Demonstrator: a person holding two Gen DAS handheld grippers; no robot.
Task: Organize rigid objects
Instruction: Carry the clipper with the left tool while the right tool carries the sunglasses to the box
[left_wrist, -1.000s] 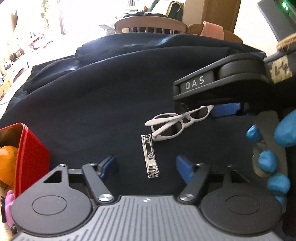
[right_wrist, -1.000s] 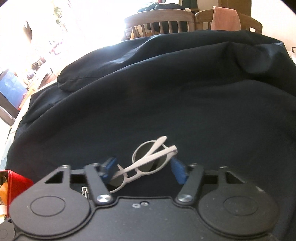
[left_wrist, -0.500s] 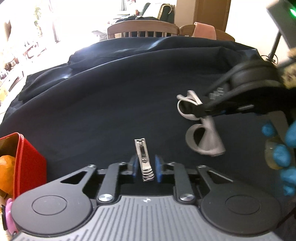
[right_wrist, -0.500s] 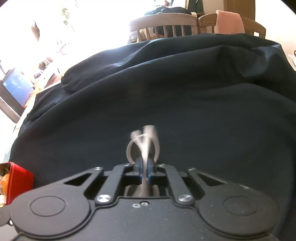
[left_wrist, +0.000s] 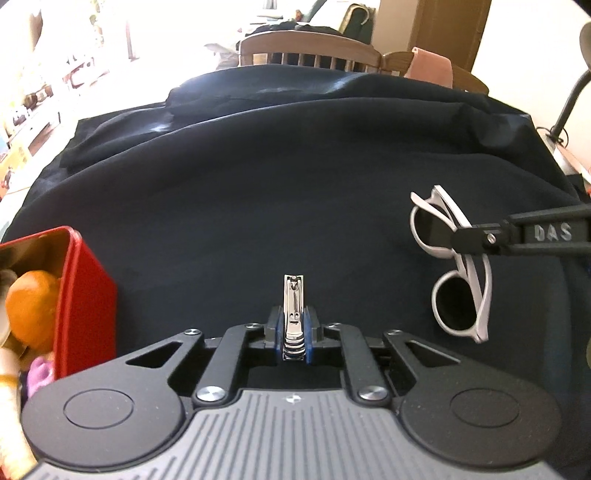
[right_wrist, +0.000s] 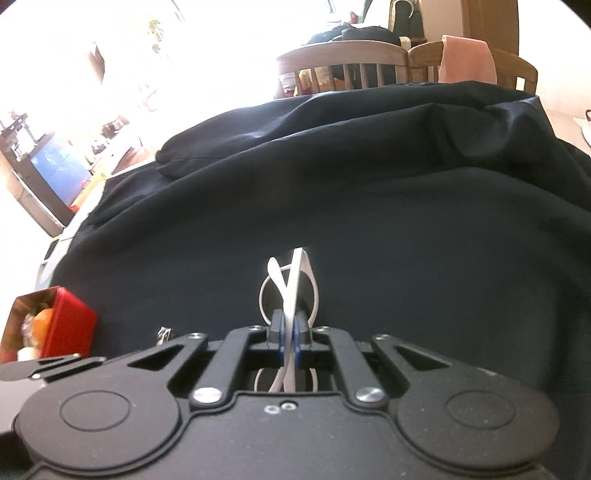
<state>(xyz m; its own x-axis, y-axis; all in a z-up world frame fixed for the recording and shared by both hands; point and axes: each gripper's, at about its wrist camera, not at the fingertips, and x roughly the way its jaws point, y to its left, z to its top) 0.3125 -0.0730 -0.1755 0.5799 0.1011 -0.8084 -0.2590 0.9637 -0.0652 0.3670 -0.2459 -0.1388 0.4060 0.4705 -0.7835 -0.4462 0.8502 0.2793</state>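
**Both grippers loaded over the dark cloth**

Here the left gripper (left_wrist: 294, 341) is clamped on one nail clipper (left_wrist: 294, 314), its long axis pointing straight ahead, away from the red tin (left_wrist: 86, 291) at the left. The right gripper (right_wrist: 290, 341) pinches one pair of white sunglasses (right_wrist: 291, 288) at the middle, hanging lens above lens, right of the tin. Bare dark cloth (left_wrist: 277, 184) spreads ahead to its folded far edge.

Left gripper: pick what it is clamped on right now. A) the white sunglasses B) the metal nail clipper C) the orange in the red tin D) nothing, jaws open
B: in the left wrist view the left gripper has its blue pads shut on the nail clipper, while the white sunglasses hang from the right gripper.
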